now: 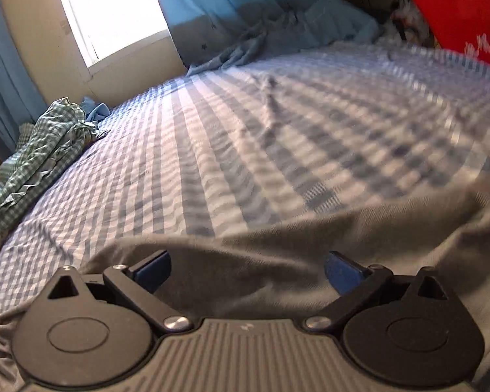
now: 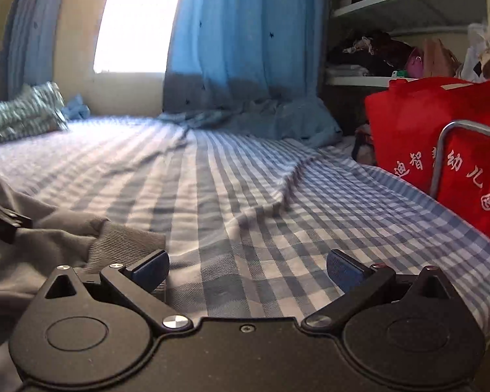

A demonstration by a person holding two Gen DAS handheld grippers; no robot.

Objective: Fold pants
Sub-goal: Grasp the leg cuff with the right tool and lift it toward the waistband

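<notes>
Grey pants [image 1: 310,245] lie on the blue checked bed sheet [image 1: 245,130] at the near edge. My left gripper [image 1: 247,272] is open, its blue-padded jaws wide apart just above the grey cloth, holding nothing. In the right wrist view the pants [image 2: 49,245] lie at lower left, with a ribbed cuff [image 2: 127,238] next to my left fingertip. My right gripper [image 2: 247,271] is open over bare checked sheet [image 2: 277,212], to the right of the pants. A part of the left gripper [image 2: 0,219] shows at the left edge, resting on the pants.
A green checked bundle [image 1: 42,150] lies at the bed's far left. Blue curtains [image 2: 241,49] hang by the window and pool on the bed. A red bag [image 2: 441,150] with a metal rail [image 2: 441,150] stands at the right edge. Shelves [image 2: 408,32] hold clutter behind.
</notes>
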